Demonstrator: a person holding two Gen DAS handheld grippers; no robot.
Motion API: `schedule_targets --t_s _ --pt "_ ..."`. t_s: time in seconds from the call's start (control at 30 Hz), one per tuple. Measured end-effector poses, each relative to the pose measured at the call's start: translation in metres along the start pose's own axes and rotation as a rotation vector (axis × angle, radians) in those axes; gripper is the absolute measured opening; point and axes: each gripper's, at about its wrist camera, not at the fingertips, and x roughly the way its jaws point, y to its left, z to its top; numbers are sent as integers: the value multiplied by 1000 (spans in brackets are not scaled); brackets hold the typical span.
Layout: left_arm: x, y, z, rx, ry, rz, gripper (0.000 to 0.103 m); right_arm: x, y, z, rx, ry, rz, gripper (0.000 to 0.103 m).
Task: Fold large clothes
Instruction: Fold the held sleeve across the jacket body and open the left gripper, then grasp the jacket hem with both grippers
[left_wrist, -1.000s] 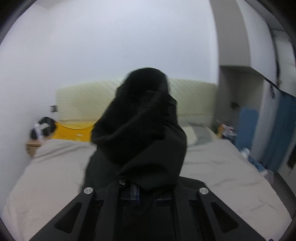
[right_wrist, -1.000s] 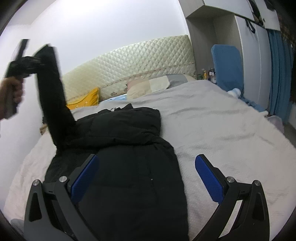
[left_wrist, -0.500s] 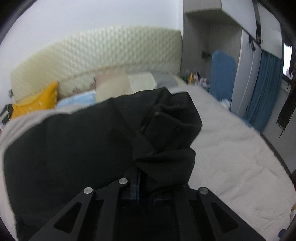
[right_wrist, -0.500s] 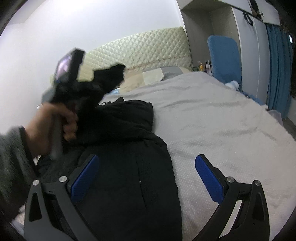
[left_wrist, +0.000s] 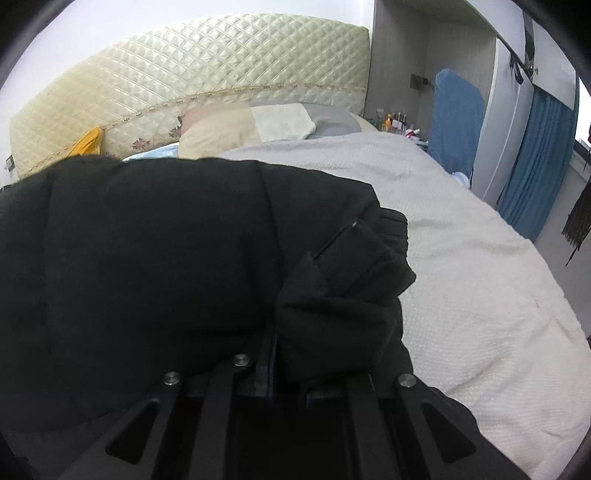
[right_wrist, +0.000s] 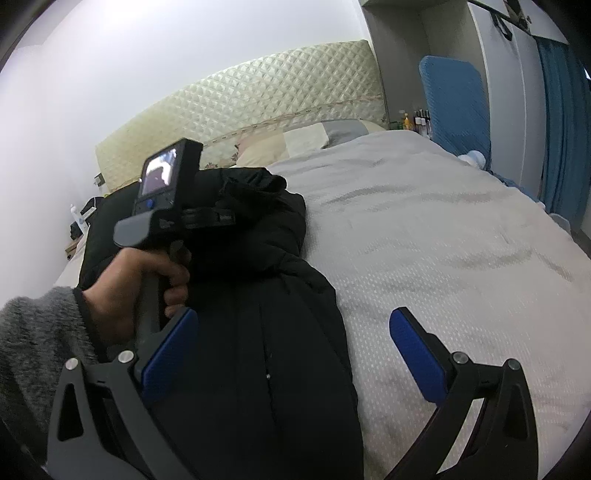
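A large black padded jacket (right_wrist: 258, 332) lies spread on a bed covered by a pale grey textured bedspread (right_wrist: 443, 240). It extends from directly beneath the right gripper (right_wrist: 291, 354) forward toward the quilted cream headboard (right_wrist: 258, 99). The right gripper's blue-padded fingers (right_wrist: 170, 350) stand wide apart, holding nothing, above the jacket's lower part and the bedspread beside it. The left gripper (left_wrist: 290, 391), held by a hand (right_wrist: 140, 280) in a grey fuzzy sleeve (right_wrist: 33, 343), has its fingers pressed together on the jacket's black sleeve end (left_wrist: 343, 280). That bunched fabric lies just ahead of the left gripper, on top of the jacket's body. Pillows (left_wrist: 258, 125) rest beyond, against the headboard.
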Motion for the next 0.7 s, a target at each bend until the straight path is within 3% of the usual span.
schedule_targets --t_s 0.13,0.27,0.3,0.37,0.7 --pt "-25 5 -1 -1 -17 35 16 0 6 0 -22 -11 2 103" --pt "-48 7 0 2 -6 80 64 -3 8 0 -37 -28 8 103" --pt "-57 8 -1 1 -11 84 71 -5 9 0 -33 -32 12 103" --pt "-79 13 -4 -1 -30 86 76 -9 10 0 -33 -48 15 103" --pt "-233 57 -12 -48 -176 122 76 -36 26 -1 -80 -104 52 103"
